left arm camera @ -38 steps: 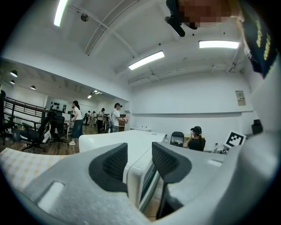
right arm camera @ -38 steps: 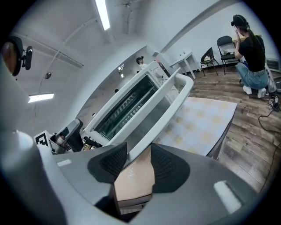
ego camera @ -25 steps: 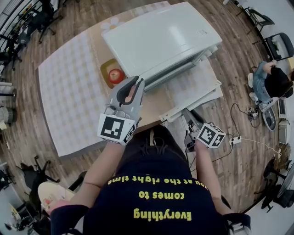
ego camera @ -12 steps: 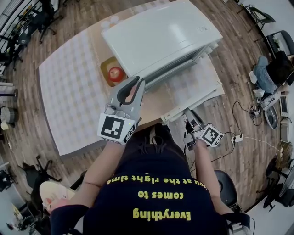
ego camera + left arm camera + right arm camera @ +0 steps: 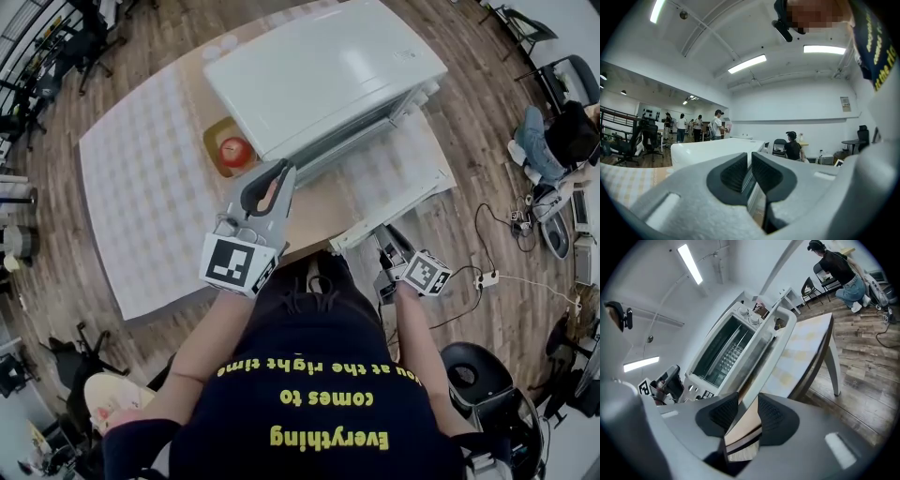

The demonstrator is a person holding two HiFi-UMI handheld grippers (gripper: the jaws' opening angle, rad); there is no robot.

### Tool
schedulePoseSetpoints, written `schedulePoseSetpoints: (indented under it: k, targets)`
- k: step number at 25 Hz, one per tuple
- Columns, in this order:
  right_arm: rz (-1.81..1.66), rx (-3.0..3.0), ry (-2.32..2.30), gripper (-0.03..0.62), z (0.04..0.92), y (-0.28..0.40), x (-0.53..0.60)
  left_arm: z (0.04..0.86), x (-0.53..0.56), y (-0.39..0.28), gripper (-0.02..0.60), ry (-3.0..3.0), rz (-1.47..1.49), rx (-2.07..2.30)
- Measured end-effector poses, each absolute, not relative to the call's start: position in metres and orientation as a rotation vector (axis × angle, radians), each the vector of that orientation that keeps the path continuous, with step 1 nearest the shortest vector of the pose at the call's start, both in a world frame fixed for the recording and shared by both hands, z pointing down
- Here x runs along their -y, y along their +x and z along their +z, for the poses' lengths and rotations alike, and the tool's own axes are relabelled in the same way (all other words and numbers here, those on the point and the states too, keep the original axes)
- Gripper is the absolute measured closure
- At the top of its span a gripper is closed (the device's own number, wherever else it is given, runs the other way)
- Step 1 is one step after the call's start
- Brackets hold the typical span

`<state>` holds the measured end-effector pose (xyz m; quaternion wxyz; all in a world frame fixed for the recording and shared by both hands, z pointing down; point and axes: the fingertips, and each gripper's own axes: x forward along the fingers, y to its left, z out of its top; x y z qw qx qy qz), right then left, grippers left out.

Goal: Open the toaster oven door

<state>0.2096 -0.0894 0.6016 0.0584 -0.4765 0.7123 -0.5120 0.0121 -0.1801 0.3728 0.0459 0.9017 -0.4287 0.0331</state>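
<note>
The white toaster oven stands on the table with its door folded down flat towards me. My left gripper hovers in front of the oven's left end; its jaws have just been closing and now stand shut with nothing between them. In the left gripper view this gripper points level at the oven. My right gripper hangs below the door's front edge, clear of it. In the right gripper view the right gripper has narrowed its jaws but stays open and empty, looking up at the oven cavity and door.
A red fruit on a yellow plate sits left of the oven. A checkered cloth covers the table. A power strip and cables lie on the floor at right, where a person sits. Office chairs stand around.
My right gripper has sunk lower, below the open door's edge. The left gripper has stayed where it was, and the door lies open as before.
</note>
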Motion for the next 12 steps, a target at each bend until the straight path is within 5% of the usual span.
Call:
schedulePoseSetpoints:
  k: [12]
  targets:
    - [-1.662,-2.15,-1.447,0.448,0.635,0.206,0.084,0.372,0.179,0.004,0.56,2.75,0.105,1.332]
